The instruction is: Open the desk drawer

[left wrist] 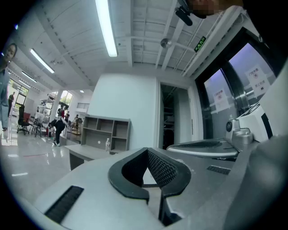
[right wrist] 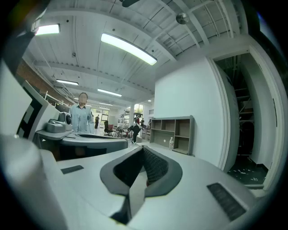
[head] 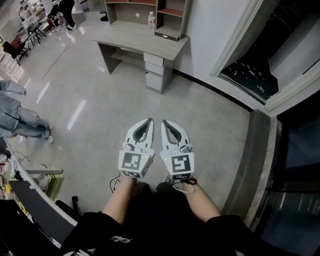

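Note:
A grey desk (head: 131, 36) stands against the far wall, well ahead of me. Its stack of closed drawers (head: 154, 73) sits under the right end. A shelf unit (head: 150, 9) rests on top. My left gripper (head: 149, 121) and right gripper (head: 164, 122) are side by side in front of my body, pointing level toward the desk and far short of it. Both are shut with nothing between the jaws. The left gripper view shows its gripper (left wrist: 147, 151) closed, with the desk (left wrist: 87, 152) small in the distance. The right gripper view shows its gripper (right wrist: 143, 149) closed too, with the shelf unit (right wrist: 173, 133) far off.
A water bottle (head: 151, 20) stands on the desk. Polished floor (head: 115, 105) lies between me and the desk. A person (head: 20, 119) stands at the left edge. A dark doorway (head: 260, 65) opens on the right, with a stone ledge (head: 252, 160) below it.

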Tool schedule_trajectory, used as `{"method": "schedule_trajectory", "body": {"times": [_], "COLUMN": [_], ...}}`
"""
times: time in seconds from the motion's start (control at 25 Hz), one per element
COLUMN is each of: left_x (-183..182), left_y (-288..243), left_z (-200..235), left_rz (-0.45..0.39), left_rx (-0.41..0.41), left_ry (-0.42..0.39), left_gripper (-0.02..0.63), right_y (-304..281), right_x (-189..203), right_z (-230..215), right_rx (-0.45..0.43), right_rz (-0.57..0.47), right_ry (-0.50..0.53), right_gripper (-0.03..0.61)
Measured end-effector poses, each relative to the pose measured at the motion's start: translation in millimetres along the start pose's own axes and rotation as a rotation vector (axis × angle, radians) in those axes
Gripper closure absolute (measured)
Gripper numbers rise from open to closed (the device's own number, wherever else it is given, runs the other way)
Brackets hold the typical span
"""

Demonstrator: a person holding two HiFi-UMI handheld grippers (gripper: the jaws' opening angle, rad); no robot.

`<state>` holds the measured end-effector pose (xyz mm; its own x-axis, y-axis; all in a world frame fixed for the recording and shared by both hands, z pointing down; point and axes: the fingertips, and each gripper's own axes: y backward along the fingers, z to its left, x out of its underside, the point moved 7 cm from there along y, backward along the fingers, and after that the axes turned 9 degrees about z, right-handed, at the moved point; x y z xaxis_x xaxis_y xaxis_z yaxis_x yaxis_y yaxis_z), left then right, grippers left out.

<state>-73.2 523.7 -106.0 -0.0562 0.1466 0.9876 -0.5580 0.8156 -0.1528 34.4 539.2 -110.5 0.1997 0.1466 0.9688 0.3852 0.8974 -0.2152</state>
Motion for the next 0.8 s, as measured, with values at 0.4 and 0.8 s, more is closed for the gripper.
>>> {"method": "schedule_trajectory", "body": {"times": [0.4, 0.8], "left_x": [3.5, 13.6], "left_y": [-8.9, -46.6], "left_z": [-4.4, -26.8], "left_rz": [0.014, 0.051], "left_rx": [0.002, -0.014], "left_ry": [0.013, 0.015], "left_gripper": [0.609, 0.609], "right_y": [0.1, -1.7], "right_x": [-0.5, 18.3], "right_z": [-6.3, -53.2], "right_rx": [-0.002, -0.008], "right_rz": [-0.015, 0.039], "right_ry": [0.015, -0.023], "right_gripper": [0.572, 0.572]}}
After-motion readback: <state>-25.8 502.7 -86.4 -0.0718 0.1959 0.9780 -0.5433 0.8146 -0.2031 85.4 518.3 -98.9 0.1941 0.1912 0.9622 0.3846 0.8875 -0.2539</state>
